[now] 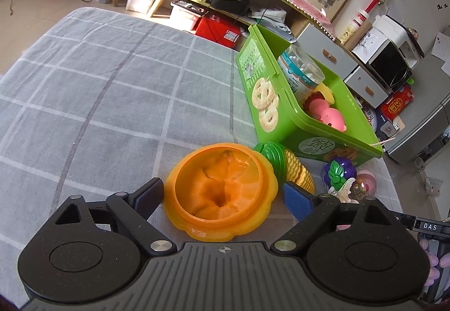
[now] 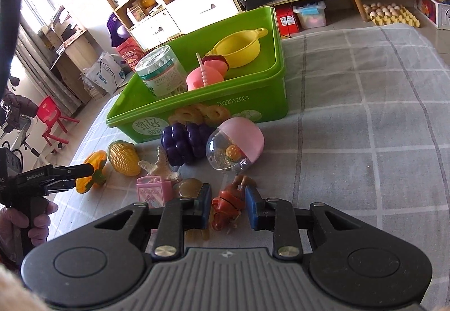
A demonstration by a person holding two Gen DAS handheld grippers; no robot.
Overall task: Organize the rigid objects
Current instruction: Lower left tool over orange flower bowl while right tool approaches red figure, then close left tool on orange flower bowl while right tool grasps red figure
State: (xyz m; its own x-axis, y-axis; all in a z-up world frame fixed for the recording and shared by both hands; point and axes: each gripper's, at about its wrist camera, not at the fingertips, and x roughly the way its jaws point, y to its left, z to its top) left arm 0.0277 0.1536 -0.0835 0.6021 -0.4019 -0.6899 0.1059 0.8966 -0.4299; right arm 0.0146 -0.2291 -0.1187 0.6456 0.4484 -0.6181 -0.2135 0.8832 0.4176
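Note:
An orange toy pumpkin half (image 1: 222,192) lies hollow side up between the fingers of my left gripper (image 1: 225,197), which is open around it. It also shows in the right wrist view (image 2: 90,173), with the left gripper (image 2: 84,173) at it. My right gripper (image 2: 227,208) is open around a small red-brown toy figure (image 2: 229,201) on the cloth. The green box (image 2: 225,108) holds a cotton-swab jar (image 2: 160,71), a pink toy (image 2: 202,78) and a yellow pot (image 2: 239,47).
On the grey checked cloth (image 2: 365,128) in front of the box lie toy corn (image 2: 123,159), purple grapes (image 2: 185,143), a pink-and-clear capsule ball (image 2: 234,146), a starfish (image 2: 161,167), a pink card (image 2: 153,191) and a brown shell (image 2: 189,187). Furniture stands behind.

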